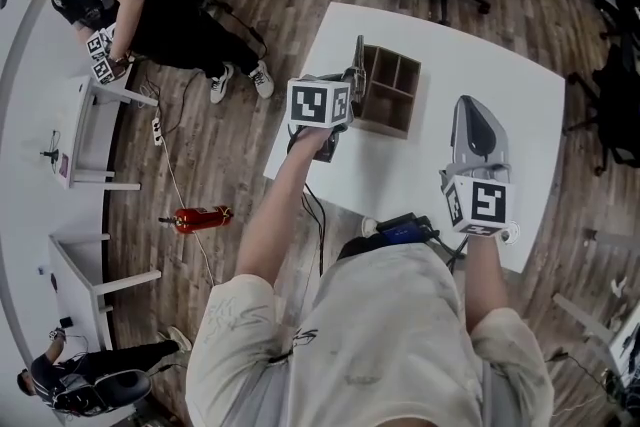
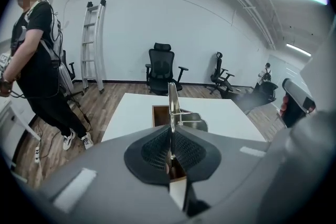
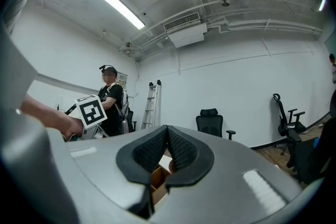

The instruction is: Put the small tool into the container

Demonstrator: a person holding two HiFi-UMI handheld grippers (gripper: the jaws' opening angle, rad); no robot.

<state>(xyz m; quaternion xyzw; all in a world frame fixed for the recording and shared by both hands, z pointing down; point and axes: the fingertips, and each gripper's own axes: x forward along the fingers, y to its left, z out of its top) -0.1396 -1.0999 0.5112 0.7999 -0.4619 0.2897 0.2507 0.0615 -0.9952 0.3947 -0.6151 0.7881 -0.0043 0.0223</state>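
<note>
Container (image 1: 384, 126) of wooden compartments beside metal tool (image 2: 172, 105) clamped in left claw (image 2: 170, 134); right claw (image 3: 168, 139) closed

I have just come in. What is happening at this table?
A person holds a gripper in each hand over a white table. The left gripper is shut on a thin metal tool and holds it upright at the side of a wooden box with compartments. The tool does not seem to be inside yet. The right gripper is shut with nothing in it, and is off to the right of the box.
</note>
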